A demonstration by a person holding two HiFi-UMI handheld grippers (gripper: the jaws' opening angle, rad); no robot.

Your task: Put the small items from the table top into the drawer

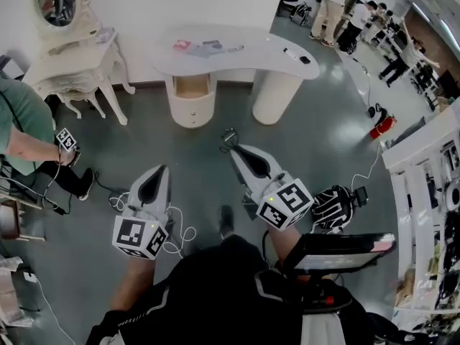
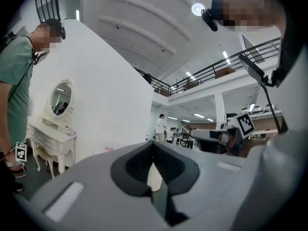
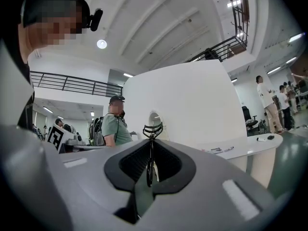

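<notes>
The person stands on a grey floor (image 1: pixel 194 149), well apart from the white table (image 1: pixel 248 54), and holds 2 grippers in front of the body.

The right gripper (image 1: pixel 233 149) points toward the table. Its jaws are almost fully together and they pinch a black eyelash curler (image 3: pixel 151 150). The curler stands upright between the pads, and its curved top rises above the jaw tips. In the head view the eyelash curler (image 1: pixel 228 139) sticks out from the far end of this gripper, over the floor.

The left gripper (image 1: pixel 160 169) is to the left of it and a little nearer to the person. In its own view the left gripper (image 2: pixel 153 144) has its jaws closed together, and nothing is between them.

The small items (image 1: pixel 208 47) lie on the far left part of the table top: 1 pink piece and some grey-blue pieces close together. 1 small dark item (image 1: pixel 305 60) lies at the right end of the table. Under the left part of the table the drawer (image 1: pixel 190 85) is open, and its wooden inside shows.

At the far left stands a white vanity table (image 1: pixel 75 60) with an oval mirror (image 1: pixel 55 0). A person in a green shirt (image 1: pixel 21 121) is at the left edge. More people (image 1: pixel 359 13) stand at the far right.
</notes>
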